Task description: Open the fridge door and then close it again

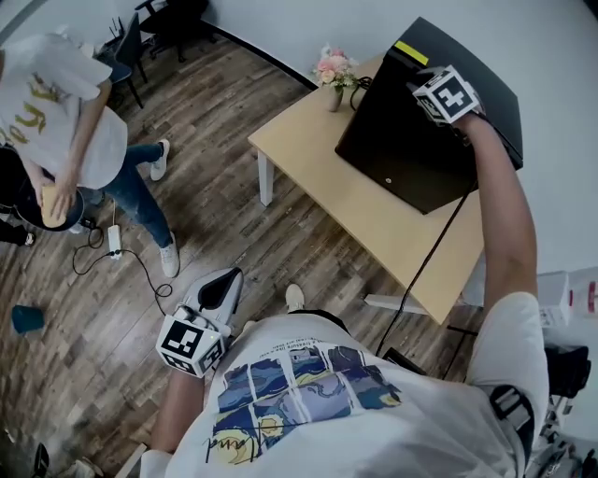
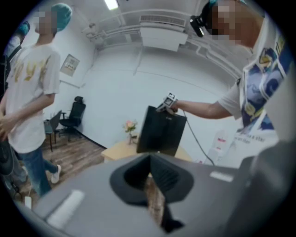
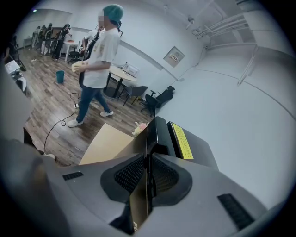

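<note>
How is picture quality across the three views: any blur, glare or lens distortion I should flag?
Head view: sharp and evenly lit, mild bending at the edges. Left gripper view: soft all over, the left tool smeared, a ceiling lamp blown out. Right gripper view: crisper, the fridge door clamped in the right tool has clean edges. Both gripper views are strongly fisheyed with dark corners.

The fridge (image 1: 472, 65) stood on the table (image 1: 308, 159) at one o'clock in the head view. Its fridge door (image 1: 397, 154) faced seven o'clock. The flowers (image 1: 334, 70) stood on the table just beside the fridge, at its ten o'clock. The right gripper (image 1: 447, 96) sat on the door's top edge. The left gripper (image 1: 210, 313) hung at seven o'clock, well apart from the table. A bystander (image 1: 65, 121) stood at ten o'clock, and a cup (image 1: 26, 319) sat on the floor (image 1: 215, 140) at eight.
</note>
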A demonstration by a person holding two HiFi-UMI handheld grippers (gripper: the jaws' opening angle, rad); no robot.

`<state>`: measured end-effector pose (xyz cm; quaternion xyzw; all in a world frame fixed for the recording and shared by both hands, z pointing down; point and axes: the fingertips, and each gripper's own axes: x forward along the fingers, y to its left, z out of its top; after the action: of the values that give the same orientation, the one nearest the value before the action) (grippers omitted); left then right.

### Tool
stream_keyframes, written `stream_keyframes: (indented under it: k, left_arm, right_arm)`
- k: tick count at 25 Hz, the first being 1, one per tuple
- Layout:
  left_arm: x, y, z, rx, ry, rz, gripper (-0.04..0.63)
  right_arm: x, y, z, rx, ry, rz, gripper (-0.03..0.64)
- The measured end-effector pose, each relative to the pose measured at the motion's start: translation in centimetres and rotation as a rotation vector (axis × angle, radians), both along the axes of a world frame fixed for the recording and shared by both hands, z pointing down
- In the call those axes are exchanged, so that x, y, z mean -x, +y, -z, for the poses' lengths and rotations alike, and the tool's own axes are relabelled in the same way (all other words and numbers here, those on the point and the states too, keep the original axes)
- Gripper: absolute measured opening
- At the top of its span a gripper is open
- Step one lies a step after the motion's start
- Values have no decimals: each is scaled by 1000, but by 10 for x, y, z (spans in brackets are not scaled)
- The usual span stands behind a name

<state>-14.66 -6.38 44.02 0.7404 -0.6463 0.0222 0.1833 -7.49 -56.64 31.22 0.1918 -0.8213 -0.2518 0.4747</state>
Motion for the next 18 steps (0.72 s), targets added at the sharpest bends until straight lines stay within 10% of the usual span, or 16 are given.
stream_keyframes:
  k: [18]
  left_arm:
    - [13,19,-5,7,4,14,8]
  right_arm:
    - [3,1,0,-2,-27,-27,48]
